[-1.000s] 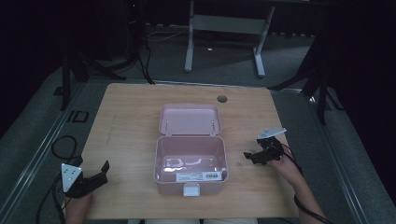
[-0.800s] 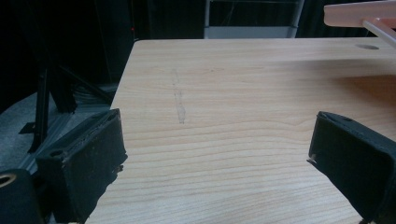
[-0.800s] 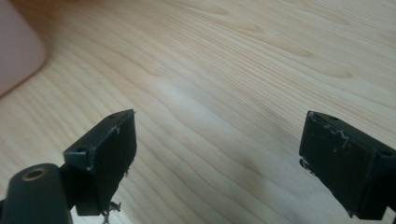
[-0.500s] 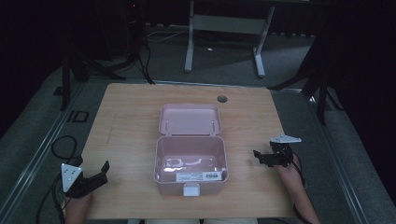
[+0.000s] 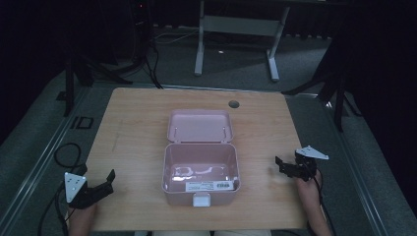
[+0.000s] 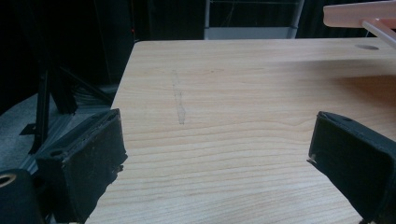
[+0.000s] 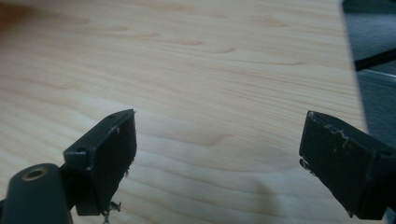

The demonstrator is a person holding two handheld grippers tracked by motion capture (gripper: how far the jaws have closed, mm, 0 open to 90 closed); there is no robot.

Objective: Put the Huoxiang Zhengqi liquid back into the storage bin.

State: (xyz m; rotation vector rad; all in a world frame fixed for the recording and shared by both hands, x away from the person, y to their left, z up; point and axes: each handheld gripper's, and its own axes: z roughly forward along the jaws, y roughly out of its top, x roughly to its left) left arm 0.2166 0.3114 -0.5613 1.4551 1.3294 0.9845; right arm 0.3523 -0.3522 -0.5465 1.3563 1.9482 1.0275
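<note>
From the high view, my left tool (image 5: pixel 105 183) sits at about 8 o'clock on the wooden surface (image 5: pixel 133 128), near the front edge, its jaws spread with nothing between them. My right tool (image 5: pixel 284 166) is over at 4 o'clock, jaws also spread and bare, pointing toward the middle. Between them, well apart from both, stands the pink box (image 5: pixel 201 169) at the centre, its lid (image 5: pixel 199 126) thrown back toward 12 o'clock and lying open behind the tub. Inside the tub I see a pale bottom with faint glare; I cannot tell whether anything lies in it. A white label (image 5: pixel 210 186) runs along the inner front wall, and a small light latch (image 5: pixel 202 199) hangs from the front at 6 o'clock. A round hole (image 5: pixel 234 104) in the surface lies at 1 o'clock, beyond the lid.

In the left gripper view, my left tool (image 6: pixel 215 144) has its two black jaws wide apart over bare wood grain. A pink edge of the box lid (image 6: pixel 359 13) juts in at 1 o'clock, well away from the jaws.

In the right gripper view, my right tool (image 7: pixel 217 140) has its jaws parted just as wide, with plain wood between them, and the edge of the surface runs down at 3 o'clock.
</note>
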